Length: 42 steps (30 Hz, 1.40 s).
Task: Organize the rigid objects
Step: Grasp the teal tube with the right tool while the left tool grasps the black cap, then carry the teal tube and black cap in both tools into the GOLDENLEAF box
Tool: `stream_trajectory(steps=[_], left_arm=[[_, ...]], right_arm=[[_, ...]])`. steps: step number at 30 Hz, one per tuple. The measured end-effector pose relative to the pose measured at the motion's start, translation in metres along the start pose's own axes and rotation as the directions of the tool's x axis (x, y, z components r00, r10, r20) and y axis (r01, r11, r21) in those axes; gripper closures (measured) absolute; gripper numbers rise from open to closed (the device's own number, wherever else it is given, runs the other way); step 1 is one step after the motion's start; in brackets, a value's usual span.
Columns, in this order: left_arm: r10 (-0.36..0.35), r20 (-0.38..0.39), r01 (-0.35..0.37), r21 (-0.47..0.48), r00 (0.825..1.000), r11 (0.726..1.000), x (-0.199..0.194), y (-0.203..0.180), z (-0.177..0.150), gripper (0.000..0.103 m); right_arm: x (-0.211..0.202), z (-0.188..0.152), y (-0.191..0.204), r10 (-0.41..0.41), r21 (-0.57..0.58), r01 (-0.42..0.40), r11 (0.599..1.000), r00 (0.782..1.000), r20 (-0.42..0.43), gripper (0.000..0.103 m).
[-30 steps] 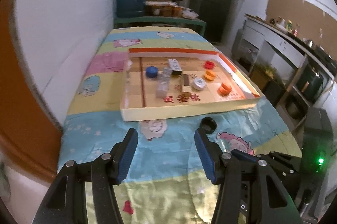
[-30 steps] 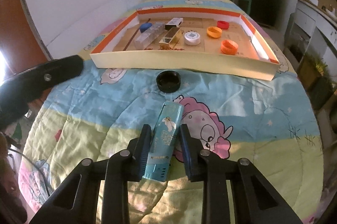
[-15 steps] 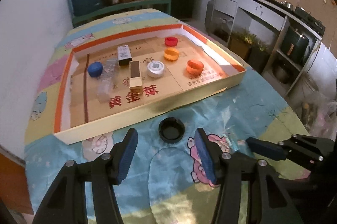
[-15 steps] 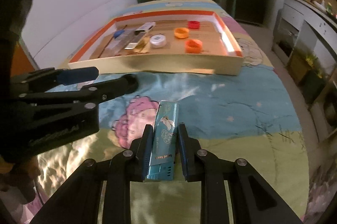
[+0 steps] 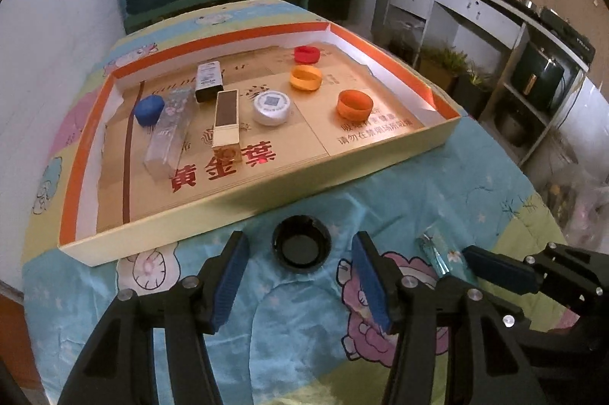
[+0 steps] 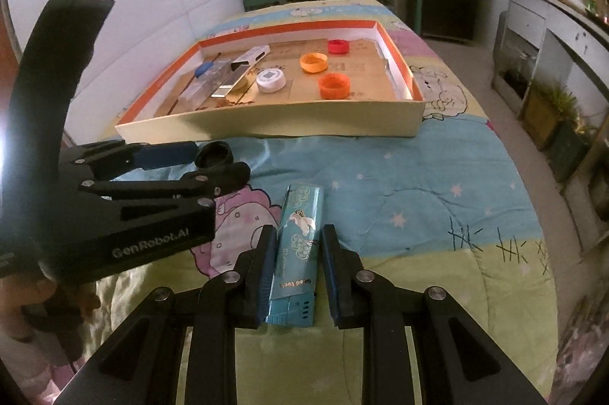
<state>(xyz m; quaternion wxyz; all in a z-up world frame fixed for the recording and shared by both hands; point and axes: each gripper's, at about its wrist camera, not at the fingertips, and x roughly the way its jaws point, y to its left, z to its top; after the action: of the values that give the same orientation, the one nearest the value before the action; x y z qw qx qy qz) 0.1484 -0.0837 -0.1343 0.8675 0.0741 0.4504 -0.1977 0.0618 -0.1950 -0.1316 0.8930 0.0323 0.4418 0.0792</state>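
1. Left gripper [image 5: 300, 281]: jaws apart, straddling black cap [image 5: 301, 246] on quilt [image 5: 437, 184], untouched.
2. Right gripper [image 6: 297, 266]: clamped on teal box [image 6: 298, 252].
3. Tray [image 5: 266, 203]: at 12 o'clock beyond cap.

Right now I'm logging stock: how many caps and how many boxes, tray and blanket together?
Caps: 6 - blue, white, red, yellow-orange, orange, black on the blanket.
Boxes: 4 - clear, dark, cream, teal.
Total: 10
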Motion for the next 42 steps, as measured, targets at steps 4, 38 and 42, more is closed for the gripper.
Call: stream_trajectory(steps=[4,38,42], left_arm=[[0.040,0.012,-0.040,-0.007,0.999,0.999,0.000,-0.001,0.000,0.065],[0.087,0.175,-0.047,-0.220,0.981,0.974,-0.076,0.069,0.016,0.073],[0.092,0.174,-0.051,-0.229,0.980,0.972,-0.073,0.078,0.022,0.073]], right_arm=[[0.001,0.001,-0.001,0.001,-0.001,-0.001,1.000,1.000,0.001,0.079],[-0.006,0.067,0.016,0.003,-0.087,0.005,0.996,0.995,0.095,0.081],[-0.003,0.083,0.016,0.002,-0.089,0.007,0.996,0.994,0.110,0.081]])
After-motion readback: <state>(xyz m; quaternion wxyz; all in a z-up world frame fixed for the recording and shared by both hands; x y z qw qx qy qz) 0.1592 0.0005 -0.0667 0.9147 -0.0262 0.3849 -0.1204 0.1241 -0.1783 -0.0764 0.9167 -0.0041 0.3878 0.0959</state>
